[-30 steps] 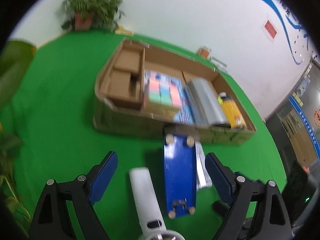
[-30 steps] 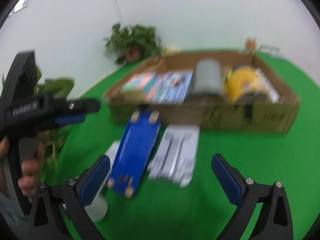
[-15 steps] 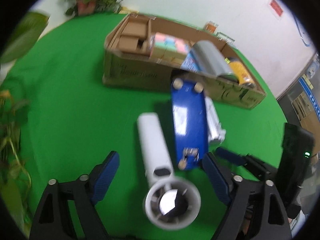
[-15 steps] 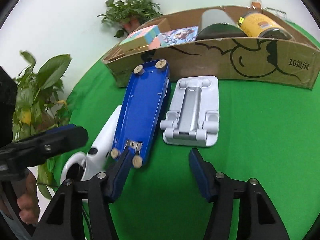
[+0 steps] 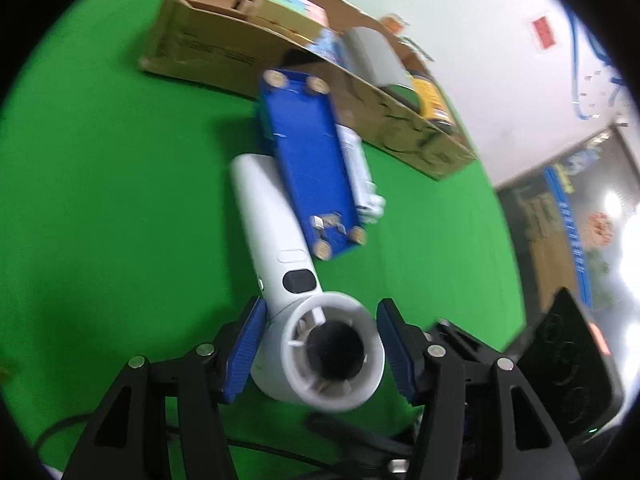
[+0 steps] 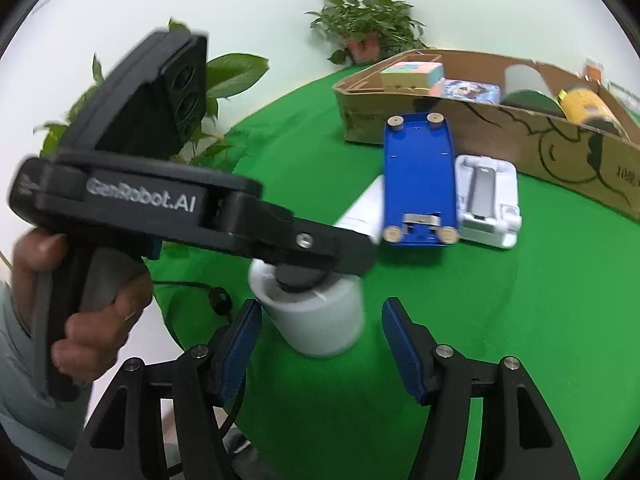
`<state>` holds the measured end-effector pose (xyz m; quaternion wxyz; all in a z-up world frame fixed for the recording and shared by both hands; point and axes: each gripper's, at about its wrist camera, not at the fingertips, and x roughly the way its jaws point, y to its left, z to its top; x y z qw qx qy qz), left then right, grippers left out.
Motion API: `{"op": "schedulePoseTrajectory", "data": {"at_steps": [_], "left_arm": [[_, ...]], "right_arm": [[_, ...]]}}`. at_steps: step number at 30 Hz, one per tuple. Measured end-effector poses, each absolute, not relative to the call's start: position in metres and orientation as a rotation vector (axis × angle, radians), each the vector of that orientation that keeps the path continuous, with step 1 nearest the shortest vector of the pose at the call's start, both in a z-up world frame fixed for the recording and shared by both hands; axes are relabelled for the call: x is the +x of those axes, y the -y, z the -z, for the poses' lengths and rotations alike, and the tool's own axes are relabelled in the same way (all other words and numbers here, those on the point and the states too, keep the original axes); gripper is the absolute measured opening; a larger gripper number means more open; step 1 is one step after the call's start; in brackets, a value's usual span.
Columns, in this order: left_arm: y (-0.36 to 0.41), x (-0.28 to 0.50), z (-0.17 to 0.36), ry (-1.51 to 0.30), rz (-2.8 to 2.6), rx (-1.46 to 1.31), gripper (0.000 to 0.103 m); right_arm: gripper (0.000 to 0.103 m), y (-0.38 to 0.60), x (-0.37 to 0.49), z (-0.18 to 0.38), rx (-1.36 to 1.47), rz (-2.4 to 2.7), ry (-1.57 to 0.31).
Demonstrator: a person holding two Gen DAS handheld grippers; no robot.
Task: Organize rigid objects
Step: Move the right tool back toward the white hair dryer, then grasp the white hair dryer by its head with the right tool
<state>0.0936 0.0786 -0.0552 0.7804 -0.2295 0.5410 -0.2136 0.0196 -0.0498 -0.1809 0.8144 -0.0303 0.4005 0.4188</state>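
The left gripper sat around the round head of the white dryer, its blue pads close on either side of the head; the blur made it impossible to tell whether they actually pressed it. From the right wrist view the same left gripper reached across the dryer, and a hand gripped its black handle. The right gripper hung spread apart, with nothing between its pads, just behind the dryer head. The dryer lay on the green table, handle pointing away. Its handle touched a blue board lying upside down, small tan wheels upward. Just beside the board on the far side lay a white stand, touching it. Beyond both stood a low box, the board's far end against its front wall. In the box lay pastel blocks, a picture book, a grey roll and a yellow can. A potted plant stood farthest, by the wall.
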Motion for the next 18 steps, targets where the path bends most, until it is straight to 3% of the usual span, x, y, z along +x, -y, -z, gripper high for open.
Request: {"op": "schedulePoseTrajectory", "data": {"at_steps": [4,8,13,18], "left_arm": [[-0.085,0.092,0.056,-1.153,0.514,-0.565,0.056],[-0.097,0.092,0.055,-1.118,0.521,-0.622,0.058],[-0.114,0.096,0.06,-1.106,0.466,-0.683,0.058],[-0.114,0.108,0.073,-1.146,0.468,-0.722,0.058]], "right_arm": [[0.057,0.048,0.022,0.177,-0.068,-0.849,-0.857],[0.056,0.049,0.026,0.179,-0.05,-0.832,-0.865],[0.056,0.083,0.051,0.203,0.399,-0.937,-1.051],[0.054,0.107,0.055,0.229,0.665,-0.998,-1.158]]}}
